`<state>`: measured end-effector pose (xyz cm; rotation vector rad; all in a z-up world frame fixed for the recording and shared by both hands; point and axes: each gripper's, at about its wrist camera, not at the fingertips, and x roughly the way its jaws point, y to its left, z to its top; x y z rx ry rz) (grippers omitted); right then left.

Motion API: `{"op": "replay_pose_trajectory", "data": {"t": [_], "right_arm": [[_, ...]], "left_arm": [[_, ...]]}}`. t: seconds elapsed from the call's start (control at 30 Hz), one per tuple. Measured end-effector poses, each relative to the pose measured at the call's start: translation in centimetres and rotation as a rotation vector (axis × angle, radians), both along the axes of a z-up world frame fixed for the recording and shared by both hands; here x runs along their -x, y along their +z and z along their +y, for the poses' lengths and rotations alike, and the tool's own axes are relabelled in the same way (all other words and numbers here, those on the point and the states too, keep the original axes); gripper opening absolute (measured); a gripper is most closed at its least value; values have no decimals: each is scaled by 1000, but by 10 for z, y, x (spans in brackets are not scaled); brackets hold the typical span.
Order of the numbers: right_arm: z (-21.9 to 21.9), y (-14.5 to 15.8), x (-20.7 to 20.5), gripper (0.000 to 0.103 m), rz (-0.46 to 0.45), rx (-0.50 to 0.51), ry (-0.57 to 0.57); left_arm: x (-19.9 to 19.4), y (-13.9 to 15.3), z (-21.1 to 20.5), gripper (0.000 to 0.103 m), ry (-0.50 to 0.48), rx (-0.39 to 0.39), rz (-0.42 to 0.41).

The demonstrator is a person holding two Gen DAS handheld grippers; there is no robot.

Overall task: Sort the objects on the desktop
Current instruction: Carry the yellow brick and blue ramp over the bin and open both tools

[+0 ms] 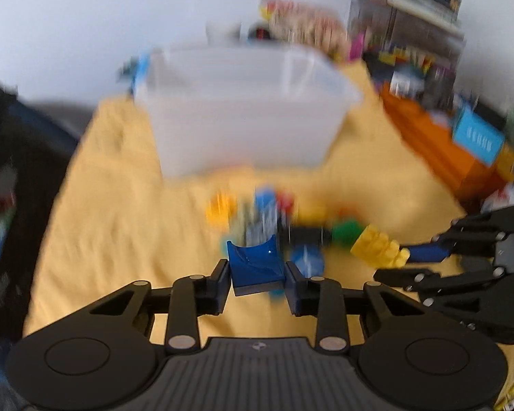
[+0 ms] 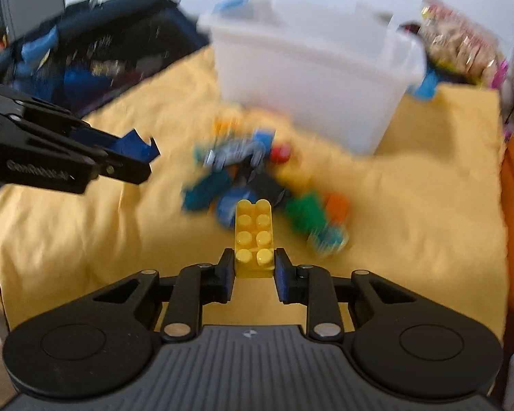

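My left gripper [image 1: 257, 274] is shut on a dark blue curved block [image 1: 255, 267], held above the yellow cloth. My right gripper [image 2: 253, 267] is shut on a yellow studded brick [image 2: 253, 236], which sticks out forward between the pads. From the left wrist view the right gripper [image 1: 394, 260] shows at the right with the yellow brick [image 1: 377, 245] in it. From the right wrist view the left gripper [image 2: 137, 161] shows at the left with the blue block [image 2: 133, 145]. A blurred pile of coloured toy pieces [image 2: 257, 185] lies on the cloth below both.
A translucent white plastic bin [image 1: 243, 102] stands on the yellow cloth [image 1: 120, 212] behind the pile. An orange box [image 1: 438, 144] and shelves of toys are at the right. A dark open case [image 2: 96, 54] lies beyond the cloth's left edge.
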<state>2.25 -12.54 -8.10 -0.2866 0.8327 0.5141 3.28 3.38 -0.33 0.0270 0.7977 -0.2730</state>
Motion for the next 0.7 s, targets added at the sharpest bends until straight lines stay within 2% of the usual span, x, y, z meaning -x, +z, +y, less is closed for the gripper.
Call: {"op": "replay_pose_trajectory", "data": {"t": [0.2,0.3,0.37,0.5,0.7], "right_arm": [[-3,61,-42,27,-135,-80,-40],[0,86,-72,27,-188,-99,-61],[4,96,-93,27,-213,-104,-71],[11,105,-132,27,-212,-110,-112],[22,90,-186,27,-158,-60,-142]], "left_arm": [[-44,77,-5,37,-6,-24,-196],[-75,103,-8,37,7,-16,-255],[-97,112,-14,37,8,-39,-274],[-139,108,-17,37,23,-37,-234],[-188,61,-13,37,66,-100,-112]]}}
